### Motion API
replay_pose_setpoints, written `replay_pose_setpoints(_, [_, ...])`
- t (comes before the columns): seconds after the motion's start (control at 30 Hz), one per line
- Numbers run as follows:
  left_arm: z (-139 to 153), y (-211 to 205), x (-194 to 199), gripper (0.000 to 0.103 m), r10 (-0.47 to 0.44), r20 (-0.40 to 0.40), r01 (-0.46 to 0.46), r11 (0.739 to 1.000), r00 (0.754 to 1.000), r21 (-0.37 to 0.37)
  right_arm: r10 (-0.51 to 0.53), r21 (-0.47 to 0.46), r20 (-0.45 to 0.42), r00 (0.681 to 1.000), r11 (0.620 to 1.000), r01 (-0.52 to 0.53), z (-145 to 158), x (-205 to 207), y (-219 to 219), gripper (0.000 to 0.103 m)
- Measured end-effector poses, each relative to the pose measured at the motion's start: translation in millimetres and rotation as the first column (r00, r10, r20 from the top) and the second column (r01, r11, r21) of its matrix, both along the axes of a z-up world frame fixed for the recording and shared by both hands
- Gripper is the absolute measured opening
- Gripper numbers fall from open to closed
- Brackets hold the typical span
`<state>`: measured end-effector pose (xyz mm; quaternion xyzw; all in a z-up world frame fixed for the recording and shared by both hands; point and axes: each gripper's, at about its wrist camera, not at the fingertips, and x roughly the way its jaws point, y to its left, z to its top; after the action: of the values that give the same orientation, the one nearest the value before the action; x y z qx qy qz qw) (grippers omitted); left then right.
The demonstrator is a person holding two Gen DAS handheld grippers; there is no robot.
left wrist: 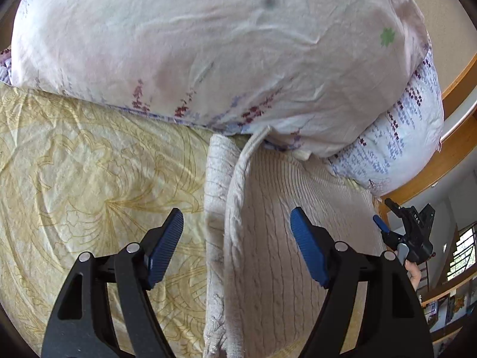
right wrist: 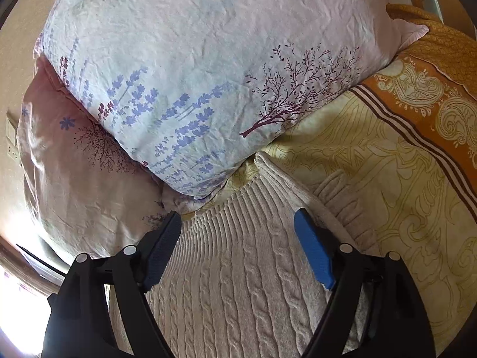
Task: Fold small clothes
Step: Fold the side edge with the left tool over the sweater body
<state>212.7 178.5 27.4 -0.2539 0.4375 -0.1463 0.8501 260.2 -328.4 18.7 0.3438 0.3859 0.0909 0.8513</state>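
On the bed, against the foot of the stacked pillows (left wrist: 208,50), lay a cream cable-knit sweater (right wrist: 232,283), spread over the yellow patterned sheet (left wrist: 74,164) with its ribbed hem running up to the lower pillow. The left gripper (left wrist: 237,244) hung above the garment's left side with its jaws spread wide and nothing between them; below it a long edge of the knit was turned over into a raised fold (left wrist: 238,185) running toward the pillows. The right gripper (right wrist: 238,247) was likewise spread and empty, poised over the ribbed band near the far end of the sweater.

Several things could have spoiled a fold from this position. The far end of the knit touched, and perhaps tucked under, the pillows, so a lift could have dragged on them or pulled the garment askew. The thick, stretchy knit could have sagged or slipped from a shallow pinch. A deep bite by either gripper might have caught the sheet along with the sweater. The turned-over edge, if seized as one bundle, would have folded in a crooked ridge
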Motion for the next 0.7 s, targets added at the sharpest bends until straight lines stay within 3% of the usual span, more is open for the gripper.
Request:
replay_pose_setpoints(0.13, [-13,-12,6,0.071,-0.021,-0.035,0.02,1.0,0.999,-0.022,0.023,0.004,0.003,1.0,1.0,-0.023,3,-6,0,0.081])
replay_pose_setpoints(0.37, [-17,-15,10,0.053,0.006,-0.071,-0.011,0.998,0.997,-0.067,0.062,0.004,0.036,0.997,0.998,-0.062,13,-16,-4,0.081])
replay_pose_setpoints(0.47, [-21,-14,12,0.049,0.014,-0.1,-0.027,0.991,0.995,-0.131,0.08,0.001,0.046,0.996,0.997,-0.08,13,-19,-4,0.082])
replay_pose_setpoints(0.53, [-24,-18,14,0.043,0.005,-0.123,-0.027,0.983,0.992,-0.179,0.091,0.004,0.05,0.995,0.996,-0.091,13,-21,-4,0.082])
replay_pose_setpoints(0.6, [-29,-23,16,0.029,0.001,-0.146,-0.034,0.974,0.989,-0.224,0.103,0.003,0.055,0.993,0.995,-0.103,13,-23,-4,0.082])
replay_pose_setpoints(0.7, [-31,-25,14,0.024,0.031,-0.152,-0.076,0.949,0.988,-0.305,0.113,-0.012,0.069,0.991,0.994,-0.113,16,-27,-7,0.082])
